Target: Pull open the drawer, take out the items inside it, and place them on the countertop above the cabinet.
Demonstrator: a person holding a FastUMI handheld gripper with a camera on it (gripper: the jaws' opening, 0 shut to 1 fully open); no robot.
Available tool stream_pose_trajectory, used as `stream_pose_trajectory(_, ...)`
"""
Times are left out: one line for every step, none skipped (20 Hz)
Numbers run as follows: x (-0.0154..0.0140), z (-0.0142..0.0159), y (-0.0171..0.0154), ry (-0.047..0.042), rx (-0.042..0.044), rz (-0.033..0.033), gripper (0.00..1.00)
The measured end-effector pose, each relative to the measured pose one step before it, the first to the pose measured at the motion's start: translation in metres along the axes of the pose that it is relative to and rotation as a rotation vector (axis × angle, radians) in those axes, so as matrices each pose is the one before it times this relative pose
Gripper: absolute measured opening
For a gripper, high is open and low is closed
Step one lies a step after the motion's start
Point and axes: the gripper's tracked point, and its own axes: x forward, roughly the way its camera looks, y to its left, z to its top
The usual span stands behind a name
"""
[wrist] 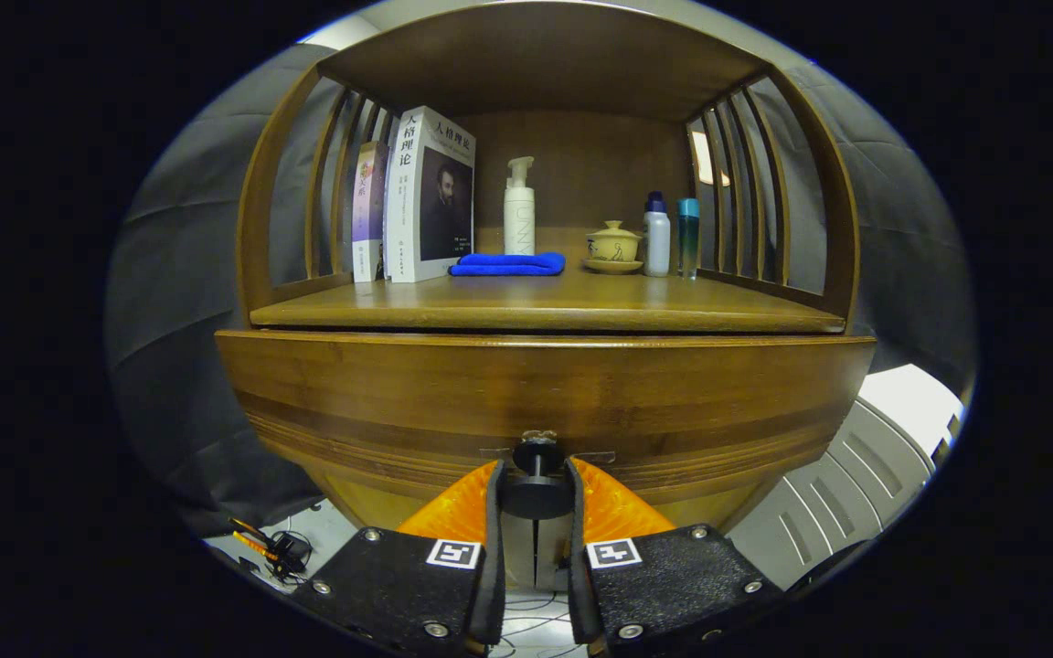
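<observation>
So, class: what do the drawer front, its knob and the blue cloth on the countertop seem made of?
Drawer front: varnished wood, with visible grain and sheen. Knob, held between the gripper fingers: dark, likely metal. Blue cloth: soft folded fabric, perhaps microfibre.

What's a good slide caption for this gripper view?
Gripper fingers closed on the drawer knob, drawer barely open.

Lighting is running dim and warm. The shelf (545, 306) is catching soft light from the front, while its roof is throwing shade over the back panel. A bright patch is glaring by the right slats (703, 157). Fisheye distortion is bowing the drawer (545, 393) front. Focus is holding sharp centrally and softening outward.
</observation>
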Motion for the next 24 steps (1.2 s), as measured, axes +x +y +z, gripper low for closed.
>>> stream_pose_trajectory(-0.00673, -0.00127, 0.00004, 0.00265, -0.00004, -0.00108, 0.28)
stream_pose_trajectory(-0.0052, -0.00165, 0.00032, 0.00439, -0.00181, -0.001, 0.28)
stream_pose_trajectory(-0.00606, -0.00163, 0.00014, 0.00871, -0.00112, 0.00174, 0.29)
stream_pose_trajectory(-0.00569, -0.00211, 0.00041, 0.00819, 0.00307, 0.00375, 0.28)
stream_pose_trajectory(-0.00595, -0.00116, 0.0002, 0.00279, 0.00721, 0.00312, 0.28)
stream_pose_trajectory(-0.00629, -0.00121, 0.0002, -0.0036, 0.00499, 0.00209, 0.28)
stream_pose_trajectory(-0.00553, -0.00109, 0.00028, -0.00644, -0.00059, 0.00015, 0.28)
stream_pose_trajectory(-0.00644, -0.00226, -0.0004, -0.00643, -0.00738, -0.00027, 0.28)
stream_pose_trajectory(-0.00633, -0.00134, 0.00027, -0.00602, -0.01151, -0.00027, 0.28)
stream_pose_trajectory(-0.00606, -0.00289, 0.00006, -0.00385, -0.0071, -0.00064, 0.28)
stream_pose_trajectory(-0.00542, -0.00287, 0.00044, 0.0027, -0.00229, 0.00065, 0.29)
stream_pose_trajectory(-0.00597, -0.00481, 0.00052, 0.00532, -0.00156, 0.0005, 0.28)
stream_pose_trajectory(-0.00657, 0.00008, 0.00203, -0.01237, 0.00898, 0.00586, 0.28)
stream_pose_trajectory(-0.00343, -0.00288, 0.0022, 0.00943, 0.01262, 0.00457, 0.28)
stream_pose_trajectory(-0.00637, 0.00099, 0.00074, -0.00766, 0.01023, 0.00196, 0.28)
stream_pose_trajectory(-0.00348, -0.00417, -0.00073, 0.00225, 0.01135, 0.0028, 0.28)
stream_pose_trajectory(-0.0044, -0.00148, 0.00055, -0.00055, 0.00733, 0.00382, 0.28)
stream_pose_trajectory(-0.00537, -0.00243, 0.00046, 0.00148, 0.00282, 0.00395, 0.28)
stream_pose_trajectory(-0.00546, -0.00137, 0.0001, 0.00365, -0.00277, 0.002, 0.28)
stream_pose_trajectory(-0.00526, -0.00215, -0.00033, 0.00368, -0.00242, -0.0005, 0.28)
stream_pose_trajectory(-0.00419, -0.00189, 0.00056, 0.00763, -0.00599, -0.00053, 0.28)
stream_pose_trajectory(-0.00733, -0.00262, -0.0009, 0.00761, -0.01435, 0.00059, 0.28)
stream_pose_trajectory(-0.00739, -0.00147, -0.00139, 0.00644, -0.01881, 0.001, 0.28)
stream_pose_trajectory(-0.00662, -0.00488, -0.00204, 0.00357, -0.00818, 0.0013, 0.28)
